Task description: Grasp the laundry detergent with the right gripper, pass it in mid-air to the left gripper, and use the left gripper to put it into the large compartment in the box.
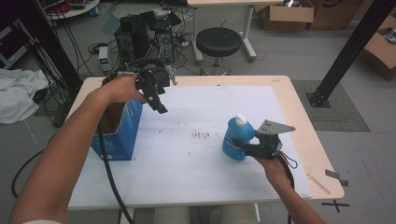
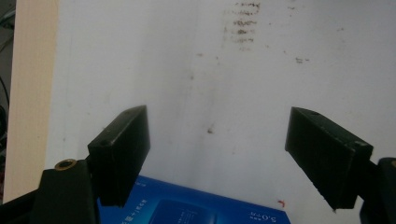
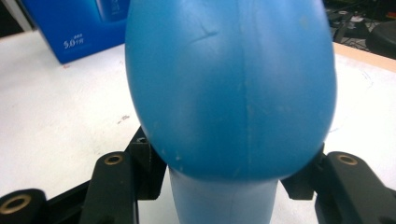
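A blue bottle with a white cap stands upright on the white mat, right of centre. My right gripper is shut on its body from the near right side. In the right gripper view the bottle sits squeezed between the two black jaws of the right gripper. An open blue carton stands at the mat's left edge. My left gripper hangs open just above and right of the carton. In the left gripper view, the left gripper has spread jaws with nothing between them, over the mat and the carton's edge.
Dark smudges mark the mat's middle. A thin strip lies on the bare wood at the near right. Beyond the table are a black stool, a computer tower with cables, cardboard boxes and a black post.
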Tool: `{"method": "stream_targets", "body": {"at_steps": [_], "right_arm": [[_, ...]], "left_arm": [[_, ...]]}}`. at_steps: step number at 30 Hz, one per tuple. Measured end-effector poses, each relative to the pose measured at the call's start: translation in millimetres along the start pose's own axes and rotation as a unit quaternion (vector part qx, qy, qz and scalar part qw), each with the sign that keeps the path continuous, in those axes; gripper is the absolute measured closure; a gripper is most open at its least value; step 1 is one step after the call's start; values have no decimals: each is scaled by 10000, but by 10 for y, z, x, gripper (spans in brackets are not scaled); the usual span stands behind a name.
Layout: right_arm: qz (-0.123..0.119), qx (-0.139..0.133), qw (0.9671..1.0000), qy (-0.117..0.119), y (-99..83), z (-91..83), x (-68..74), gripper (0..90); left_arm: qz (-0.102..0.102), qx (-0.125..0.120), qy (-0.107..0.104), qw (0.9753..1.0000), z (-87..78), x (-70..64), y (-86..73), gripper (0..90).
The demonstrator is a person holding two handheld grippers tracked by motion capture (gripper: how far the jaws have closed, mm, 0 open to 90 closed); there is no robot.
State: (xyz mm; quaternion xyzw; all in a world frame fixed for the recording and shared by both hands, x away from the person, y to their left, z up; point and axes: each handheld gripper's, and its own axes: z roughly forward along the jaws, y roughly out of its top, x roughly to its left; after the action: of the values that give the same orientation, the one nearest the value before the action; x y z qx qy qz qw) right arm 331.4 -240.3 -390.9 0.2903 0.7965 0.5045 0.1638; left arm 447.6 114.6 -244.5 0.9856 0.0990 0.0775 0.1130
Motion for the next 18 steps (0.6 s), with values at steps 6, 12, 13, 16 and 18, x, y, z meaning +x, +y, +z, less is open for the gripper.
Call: {"method": "stream_targets", "body": {"at_steps": [6,12,13,16,18], "right_arm": [[-139,48,9994,303,91,-45,-29,440],[-342,42,9962,803,278,-133,-119,440],[-415,28,9944,975,353,-165,-163,440],[-456,17,9928,1104,411,-190,-189,440],[-512,-1,9908,1252,476,-210,-216,440]], "left_arm": [[48,42,14,10000,-45,-38,19,225],[46,11,-8,10000,-136,-81,48,211],[57,-7,4,10000,-153,-94,54,209],[80,-14,24,10000,-207,-122,73,206],[103,-37,6,9999,-240,-141,83,205]]}}
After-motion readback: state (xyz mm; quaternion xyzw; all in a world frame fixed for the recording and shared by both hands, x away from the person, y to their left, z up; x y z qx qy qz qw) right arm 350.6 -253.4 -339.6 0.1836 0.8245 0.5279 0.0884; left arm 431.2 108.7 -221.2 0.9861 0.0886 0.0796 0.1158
